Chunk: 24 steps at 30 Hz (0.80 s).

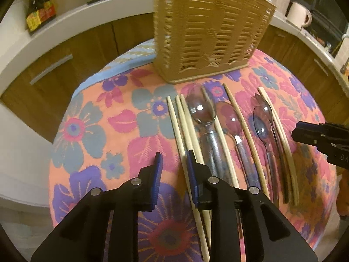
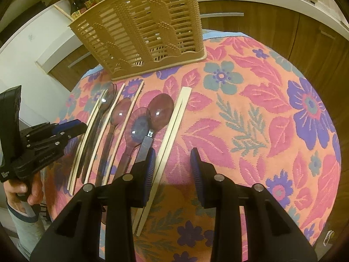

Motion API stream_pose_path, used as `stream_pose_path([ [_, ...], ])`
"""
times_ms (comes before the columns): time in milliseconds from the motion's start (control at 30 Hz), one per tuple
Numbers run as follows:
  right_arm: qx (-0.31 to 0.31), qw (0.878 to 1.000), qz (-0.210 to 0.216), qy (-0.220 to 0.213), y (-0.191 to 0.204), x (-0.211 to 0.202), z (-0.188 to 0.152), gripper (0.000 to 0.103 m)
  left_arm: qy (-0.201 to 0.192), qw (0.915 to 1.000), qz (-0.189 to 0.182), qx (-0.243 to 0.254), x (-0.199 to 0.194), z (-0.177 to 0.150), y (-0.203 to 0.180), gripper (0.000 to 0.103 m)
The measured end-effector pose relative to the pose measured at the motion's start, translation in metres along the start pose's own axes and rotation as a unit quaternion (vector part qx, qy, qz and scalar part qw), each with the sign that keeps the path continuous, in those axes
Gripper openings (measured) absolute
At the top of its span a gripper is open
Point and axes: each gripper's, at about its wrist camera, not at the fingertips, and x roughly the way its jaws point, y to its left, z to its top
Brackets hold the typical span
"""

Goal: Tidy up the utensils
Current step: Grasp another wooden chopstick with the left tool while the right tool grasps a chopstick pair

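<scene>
Several pale chopsticks and translucent spoons lie side by side on the floral cloth [image 1: 87, 131] in front of a tan slatted utensil basket [image 1: 209, 32] [image 2: 141, 28]. My left gripper [image 1: 174, 162] is low over the left end of the row. Its jaws are open a little, and the leftmost chopstick [image 1: 174, 118] runs between them against the right pad. My right gripper [image 2: 173, 163] is open at the other end. A joined pair of chopsticks [image 2: 174, 120] lies between its fingers, close to the left pad. Nothing is lifted.
Spoons [image 1: 201, 111] [image 2: 160, 111] and more chopsticks fill the strip between the two grippers. Sauce bottles [image 1: 39, 6] and a white mug [image 1: 298, 14] stand on the counter behind. Wooden cabinets ring the table. A person's hand [image 2: 21, 190] holds the left gripper [image 2: 74, 128].
</scene>
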Motion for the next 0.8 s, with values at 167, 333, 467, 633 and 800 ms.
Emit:
stream_pose_path([
  [167,0.021,1.0,-0.006,0.011,-0.008,0.002,0.007,0.03,-0.001,1.0,0.002,-0.008,-0.002,-0.001,0.006,0.019],
  [333,0.06,0.997,0.006,0.037,-0.013,0.014,0.016,0.024,-0.001,1.0,-0.002,-0.006,0.0,0.0,0.005,0.019],
  [467,0.061,0.997,0.006,0.052,-0.006,0.023,0.02,0.021,-0.005,0.9999,-0.009,-0.013,-0.001,0.0,0.009,0.019],
  [633,0.001,0.996,-0.07,0.059,0.023,0.029,0.023,0.021,-0.006,0.9997,-0.013,-0.02,-0.005,-0.002,0.018,0.021],
  [800,-0.047,0.991,-0.103,0.071,0.04,0.033,0.025,0.013,-0.005,0.9992,-0.029,-0.026,-0.008,-0.002,0.022,0.021],
])
